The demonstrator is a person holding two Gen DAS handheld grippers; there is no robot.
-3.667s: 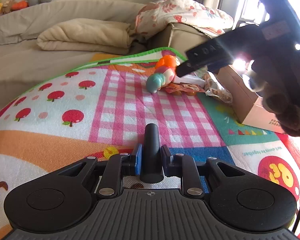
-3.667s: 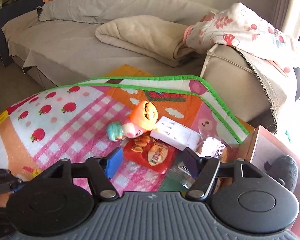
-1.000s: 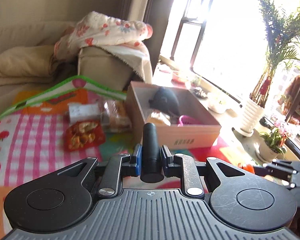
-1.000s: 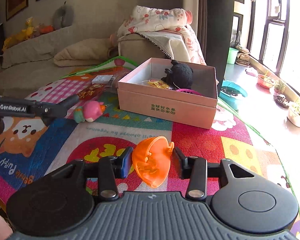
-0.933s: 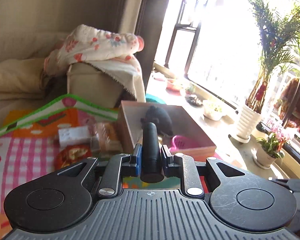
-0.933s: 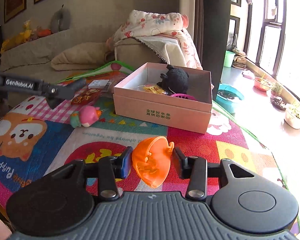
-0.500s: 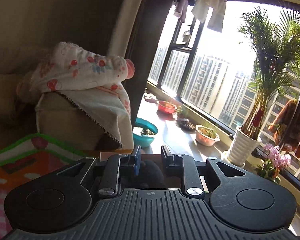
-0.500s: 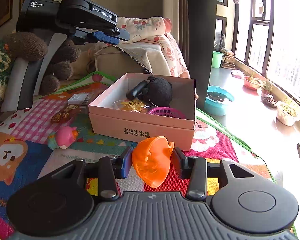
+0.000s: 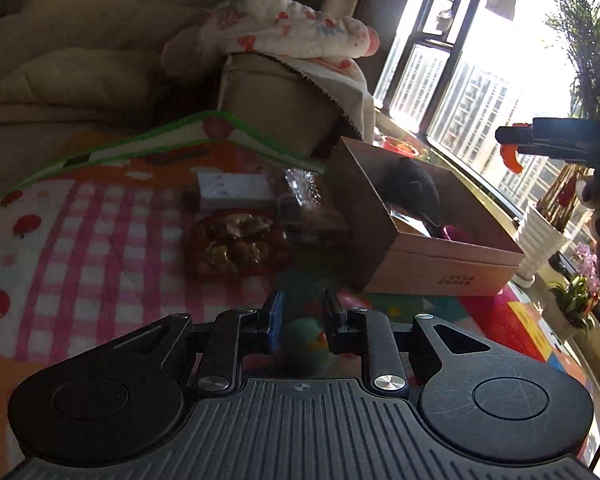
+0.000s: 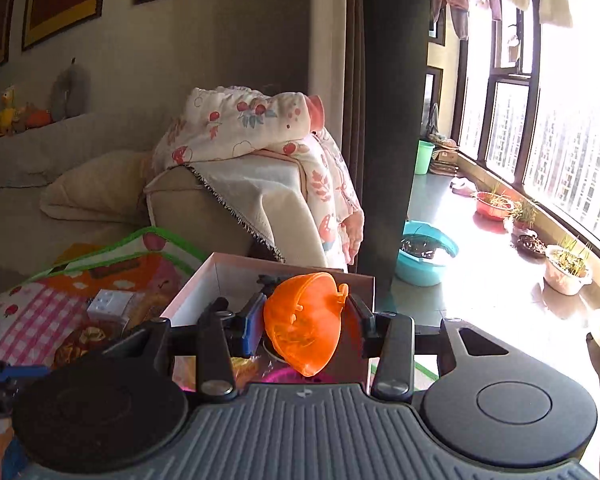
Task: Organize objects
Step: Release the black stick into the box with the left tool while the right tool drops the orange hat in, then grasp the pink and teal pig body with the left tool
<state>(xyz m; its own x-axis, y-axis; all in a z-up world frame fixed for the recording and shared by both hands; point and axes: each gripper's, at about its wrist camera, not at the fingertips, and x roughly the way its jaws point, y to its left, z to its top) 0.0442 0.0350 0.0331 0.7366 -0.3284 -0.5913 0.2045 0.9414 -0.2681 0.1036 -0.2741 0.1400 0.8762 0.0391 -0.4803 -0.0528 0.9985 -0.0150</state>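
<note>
Orange plastic shell [image 10: 303, 322], centre frame, is clamped in my right gripper [image 10: 305, 320], poised above the pink cardboard box [image 9: 440, 268]. My left gripper [image 9: 302, 320] is clenched, empty. Next, I judge: lower it, release inside the box.

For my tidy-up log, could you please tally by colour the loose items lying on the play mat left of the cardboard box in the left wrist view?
White: 1, a small white box
Red: 1, a red snack packet
Clear: 1, a clear plastic packet
Total: 3
</note>
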